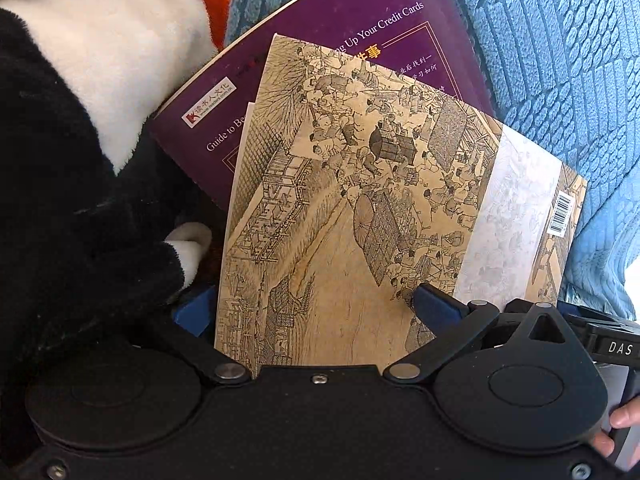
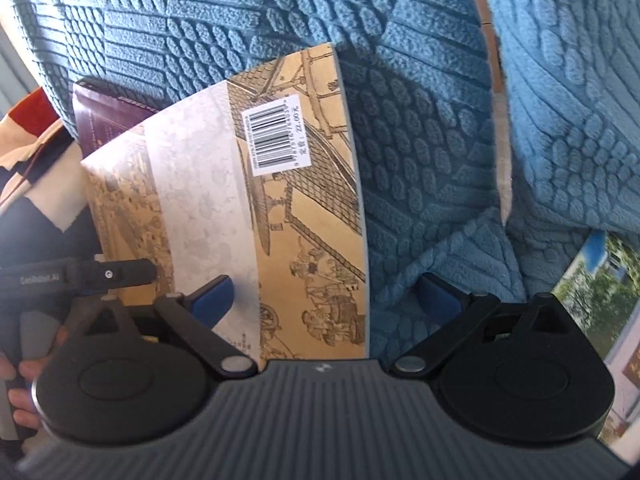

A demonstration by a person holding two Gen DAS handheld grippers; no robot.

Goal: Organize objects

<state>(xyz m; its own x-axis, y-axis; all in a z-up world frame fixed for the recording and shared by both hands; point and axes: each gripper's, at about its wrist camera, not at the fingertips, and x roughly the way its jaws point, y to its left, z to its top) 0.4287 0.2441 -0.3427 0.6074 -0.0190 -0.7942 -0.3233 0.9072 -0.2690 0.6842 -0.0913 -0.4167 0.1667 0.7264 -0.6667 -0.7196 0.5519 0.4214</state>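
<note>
Both views are daylit, bright and mostly sharp, with strong fisheye bending at the edges. A soft shadow falls on the blue blanket (image 2: pixel 400 128) beside the tan book (image 2: pixel 304 216). The barcode print is blurred.

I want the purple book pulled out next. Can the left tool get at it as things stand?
Probably not directly: the tan illustrated book lies on the purple book and fills the left tool, and a plush toy crowds its left side.
</note>
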